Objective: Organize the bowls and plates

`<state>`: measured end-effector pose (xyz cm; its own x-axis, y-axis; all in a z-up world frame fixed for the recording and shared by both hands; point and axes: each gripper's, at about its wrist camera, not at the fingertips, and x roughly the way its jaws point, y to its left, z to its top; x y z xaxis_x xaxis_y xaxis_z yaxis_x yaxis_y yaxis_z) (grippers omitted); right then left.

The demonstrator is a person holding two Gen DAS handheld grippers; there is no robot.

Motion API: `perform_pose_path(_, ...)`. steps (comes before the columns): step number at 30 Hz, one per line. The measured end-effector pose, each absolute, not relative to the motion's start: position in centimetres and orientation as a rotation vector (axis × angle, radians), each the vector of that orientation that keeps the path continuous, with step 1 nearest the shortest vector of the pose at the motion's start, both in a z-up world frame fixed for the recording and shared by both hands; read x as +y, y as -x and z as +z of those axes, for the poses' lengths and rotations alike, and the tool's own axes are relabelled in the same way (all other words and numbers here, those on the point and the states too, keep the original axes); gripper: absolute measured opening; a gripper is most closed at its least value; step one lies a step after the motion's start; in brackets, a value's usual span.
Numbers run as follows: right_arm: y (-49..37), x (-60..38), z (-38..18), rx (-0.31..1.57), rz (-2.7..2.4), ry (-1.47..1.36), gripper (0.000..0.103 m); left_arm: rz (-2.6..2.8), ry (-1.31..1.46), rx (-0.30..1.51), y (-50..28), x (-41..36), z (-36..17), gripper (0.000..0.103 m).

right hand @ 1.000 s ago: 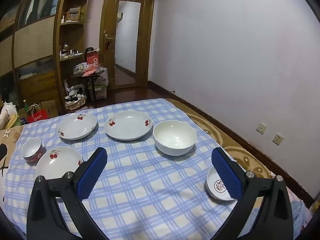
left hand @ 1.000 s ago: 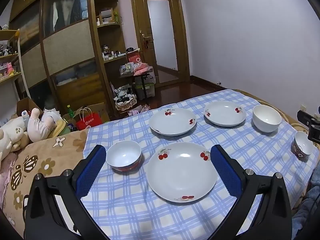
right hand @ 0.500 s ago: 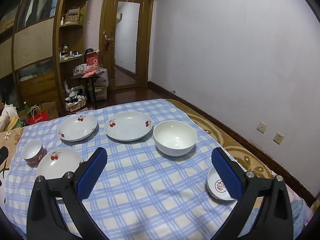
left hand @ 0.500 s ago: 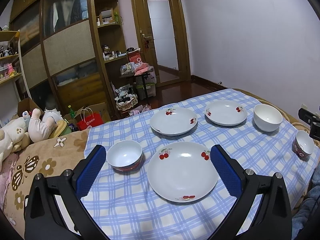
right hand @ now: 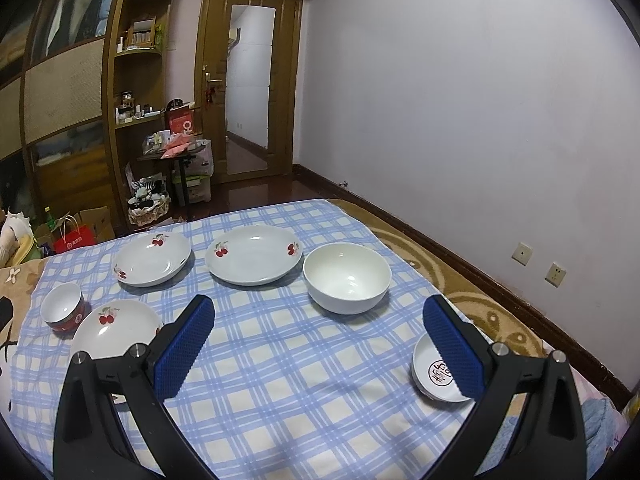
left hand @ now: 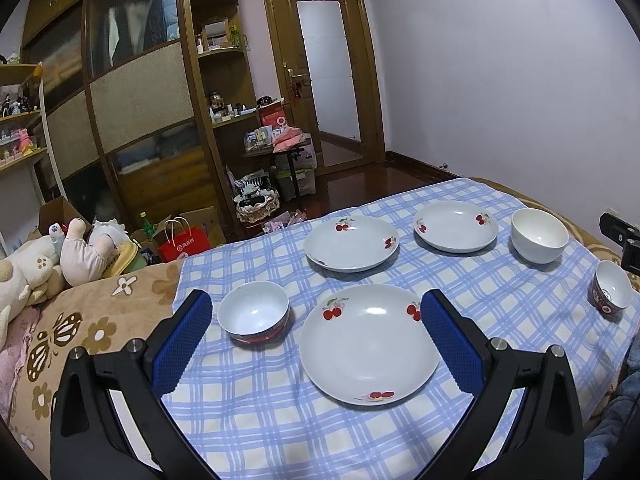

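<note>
Near plate: we see the cherry plate (left hand: 368, 344) lying flat on the checked cloth (left hand: 260, 420), just ahead of the left claw (left hand: 316, 340) and between its blue pads in that view.
Far plates: two more cherry plates, the middle plate (left hand: 351, 243) and the far plate (left hand: 455, 226), sit side by side beyond it, apart from each other.
Bowls: a red-sided bowl (left hand: 253, 317) stands just beside the left claw's left pad; a plain white bowl (right hand: 346, 277) stands ahead of the right claw (right hand: 320, 344); a small marked bowl (right hand: 438, 376) sits partly behind that claw's right pad.
Heading: every piece is round, so we find no long axis; all rest mouth up, with no tilt we can see.
Left claw: its pads stand wide apart, holding nothing, above the cloth.
Right claw: likewise spread wide and empty, over bare cloth.
Surface: the cloth seems to cover a bed rather than a counter.
Progress: we judge nothing is done yet; no plate is stacked on another, no bowl nested.
Left to do: as we read it, gather the three plates into one pile and the bowls into another.
</note>
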<state>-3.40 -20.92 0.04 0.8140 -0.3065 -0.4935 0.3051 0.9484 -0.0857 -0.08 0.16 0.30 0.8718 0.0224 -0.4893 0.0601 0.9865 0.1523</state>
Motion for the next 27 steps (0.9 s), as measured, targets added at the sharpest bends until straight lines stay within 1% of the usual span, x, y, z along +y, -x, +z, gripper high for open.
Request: perform_pose_path(27,3.42,-21.05,-0.12,0.526,-0.326,-0.009,0.103,-0.019,-0.164,0.51,0.14,0.17,0.37,0.102)
